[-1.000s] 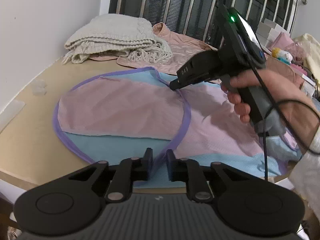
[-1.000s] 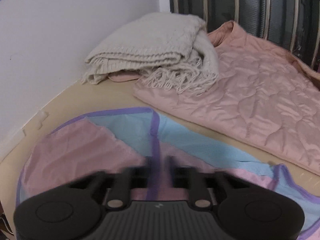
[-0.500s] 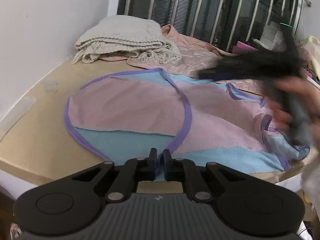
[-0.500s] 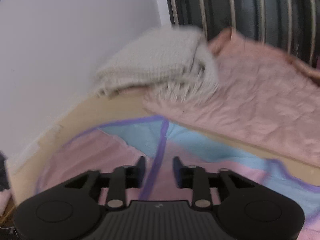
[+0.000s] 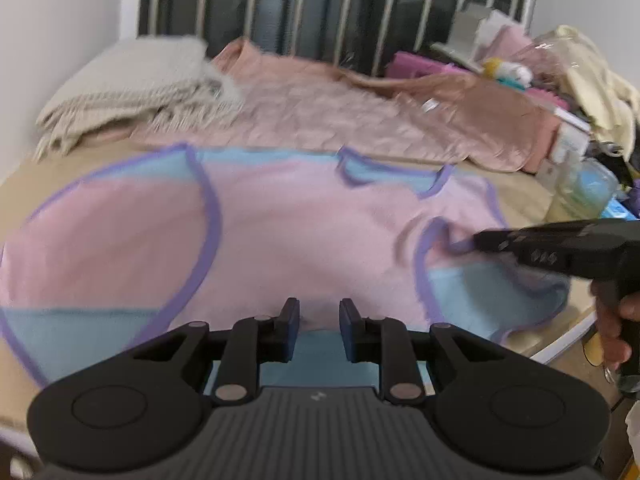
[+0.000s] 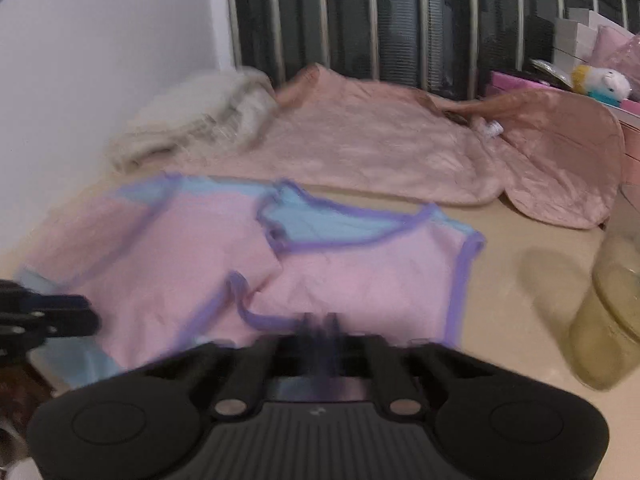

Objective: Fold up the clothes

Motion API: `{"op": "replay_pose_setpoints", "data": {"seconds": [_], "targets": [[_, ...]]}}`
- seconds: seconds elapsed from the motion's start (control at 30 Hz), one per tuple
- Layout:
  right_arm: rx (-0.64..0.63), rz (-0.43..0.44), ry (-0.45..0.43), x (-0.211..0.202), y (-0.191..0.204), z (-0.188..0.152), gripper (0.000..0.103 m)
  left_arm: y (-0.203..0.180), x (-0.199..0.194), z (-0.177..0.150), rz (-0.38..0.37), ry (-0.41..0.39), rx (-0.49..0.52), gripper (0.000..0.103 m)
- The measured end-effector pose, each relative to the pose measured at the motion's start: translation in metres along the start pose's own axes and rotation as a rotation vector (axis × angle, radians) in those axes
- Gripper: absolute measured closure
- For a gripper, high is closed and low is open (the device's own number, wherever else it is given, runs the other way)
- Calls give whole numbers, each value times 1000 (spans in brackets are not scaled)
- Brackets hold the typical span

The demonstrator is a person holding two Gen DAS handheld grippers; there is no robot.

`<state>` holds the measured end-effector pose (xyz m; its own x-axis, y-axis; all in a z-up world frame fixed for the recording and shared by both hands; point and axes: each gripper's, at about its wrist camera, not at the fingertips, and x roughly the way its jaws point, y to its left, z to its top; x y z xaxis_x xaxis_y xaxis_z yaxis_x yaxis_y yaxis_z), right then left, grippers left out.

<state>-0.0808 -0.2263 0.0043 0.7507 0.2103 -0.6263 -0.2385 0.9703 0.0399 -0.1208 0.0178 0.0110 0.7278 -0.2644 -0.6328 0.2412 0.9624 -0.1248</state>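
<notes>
- While the right gripper [image 6: 320, 322] was over the garment's far, wall-side part a second ago, it now sits at the near sleeve end, jaws together on the purple-trimmed edge; the left wrist view shows its tip [image 5: 474, 242] touching that trim.
- Left gripper [image 5: 319, 322] held the near hem a second ago; its jaws are now opening, apart, with pink and blue cloth lying between and under them, pads not pressing it.
- Pink and blue garment [image 5: 304, 236] lies spread flat across the tan bed surface [image 6: 516, 308], its neckline toward the headboard, with one flap already laid over the left side.
- Judging from this, one fold looks done and the right hand has taken the sleeve for the next; the left hand's release leaves the hem free to shift.
- Beyond it lie a folded cream knitted blanket [image 5: 128, 80] by the white wall and a peach quilted cover [image 6: 384, 148] before the barred headboard [image 6: 400, 20].
- Clutter sits at the right: a plush toy [image 6: 600, 80], boxes, a clear container [image 6: 612, 312].
</notes>
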Motion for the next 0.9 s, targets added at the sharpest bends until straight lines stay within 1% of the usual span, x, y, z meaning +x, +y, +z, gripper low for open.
{"op": "replay_pose_setpoints", "data": {"seconds": [0.03, 0.07, 0.13, 0.17, 0.2, 0.23, 0.3, 0.4, 0.43, 0.53, 0.57, 0.6, 0.63, 0.77, 0.83, 0.9], "targets": [[12, -21, 2, 1, -3, 2, 99, 3, -1, -1, 4, -2, -8, 81], [24, -22, 0, -1, -7, 2, 99, 4, -4, -2, 5, 0, -14, 81], [46, -3, -9, -6, -16, 3, 94, 7, -7, -3, 1, 7, -25, 81], [56, 21, -23, -9, -18, 5, 85, 10, -6, -2, 0, 10, -28, 81], [65, 48, -44, -11, -19, 8, 65, 10, -4, -1, 1, 12, -25, 81], [67, 70, -65, -11, -20, 12, 58, 9, -3, 0, 4, 13, -18, 81], [43, 89, -82, 0, -12, 24, 62, 8, -3, 1, 9, 14, -7, 80], [17, 109, -41, 28, 2, 38, 64, 7, -2, 2, 9, 17, -6, 79], [6, 118, -19, 36, 7, 39, 64, 7, -2, 2, 8, 16, -7, 79], [-36, 92, -24, 45, 20, 32, 65, 9, -2, 1, 1, 13, -10, 79], [-20, 94, -24, 45, 20, 31, 72, 9, -2, 2, 1, 13, -7, 79], [9, 100, -24, 44, 17, 30, 99, 9, -2, 2, 1, 14, -5, 79], [38, 106, -24, 43, 15, 29, 99, 9, -2, 2, 1, 15, -2, 79], [140, 78, -43, 35, -5, 25, 100, 8, -1, 1, -6, 12, -1, 79], [140, 90, -49, 30, -8, 24, 99, 9, -1, 1, -9, 11, -3, 79], [119, 93, -64, 22, -7, 23, 93, 9, -1, 1, -11, 11, -4, 79]]}}
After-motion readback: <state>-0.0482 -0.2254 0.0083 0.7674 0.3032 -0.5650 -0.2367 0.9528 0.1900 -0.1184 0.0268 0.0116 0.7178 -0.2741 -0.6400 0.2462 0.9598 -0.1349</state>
